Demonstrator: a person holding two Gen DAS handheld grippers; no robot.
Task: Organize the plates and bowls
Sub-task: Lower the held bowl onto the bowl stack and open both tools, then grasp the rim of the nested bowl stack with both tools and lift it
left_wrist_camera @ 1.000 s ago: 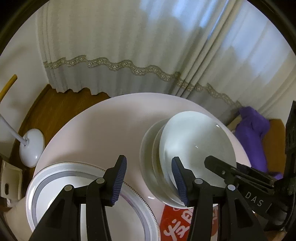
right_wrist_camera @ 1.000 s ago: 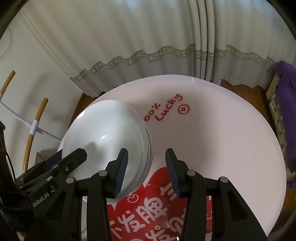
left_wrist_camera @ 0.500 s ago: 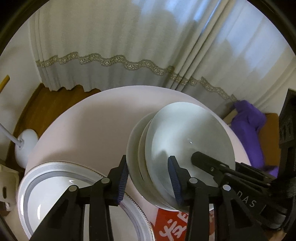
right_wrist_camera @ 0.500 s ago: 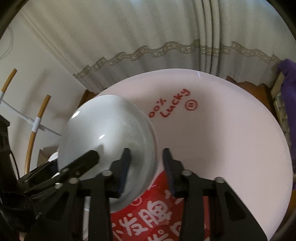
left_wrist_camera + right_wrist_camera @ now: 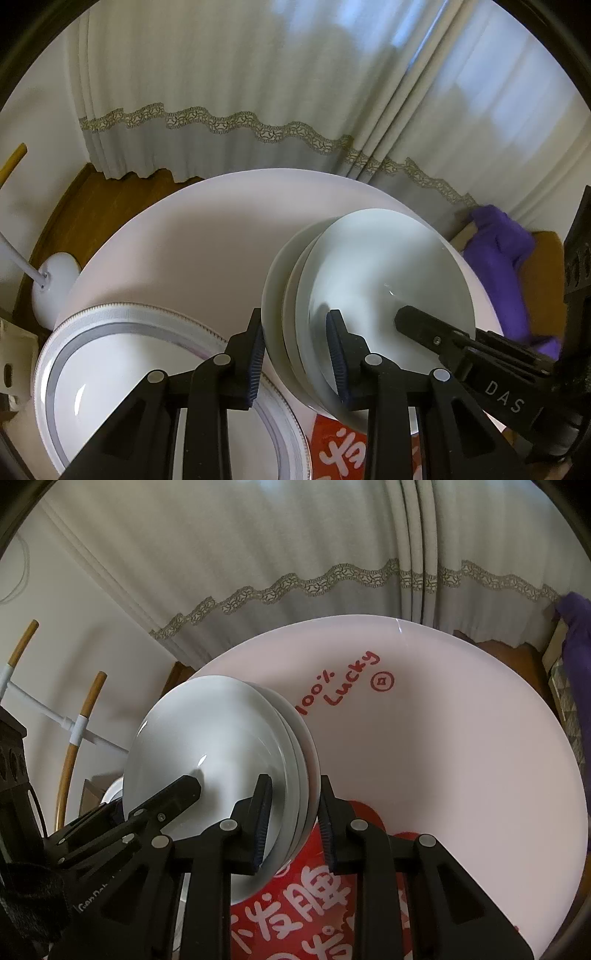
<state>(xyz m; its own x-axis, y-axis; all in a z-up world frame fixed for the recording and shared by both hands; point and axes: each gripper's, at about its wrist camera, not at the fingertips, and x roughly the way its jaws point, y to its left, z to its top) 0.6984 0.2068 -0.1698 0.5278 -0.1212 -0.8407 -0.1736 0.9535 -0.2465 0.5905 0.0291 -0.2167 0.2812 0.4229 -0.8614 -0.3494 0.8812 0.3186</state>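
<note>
Stacked bowls [image 5: 373, 280], opposite rims between both closing tools; pink table [image 5: 461, 746] beyond.

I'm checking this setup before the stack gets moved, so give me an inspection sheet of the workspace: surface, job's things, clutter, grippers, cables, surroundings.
Surface: round pink table with red lettering and a red printed patch.
Job's things: stack of white bowls, tilted; grey-banded plate flat beside it.
Clutter: nothing seen on the table.
Grippers: left gripper and right gripper each straddle the stack's rim on opposite sides, jaws closing; whether the pads press yet is unclear.
Cables: nothing seen.
Surroundings: lace-trimmed curtain, wooden floor, white stand base, purple cloth, wood-tipped rack.
</note>
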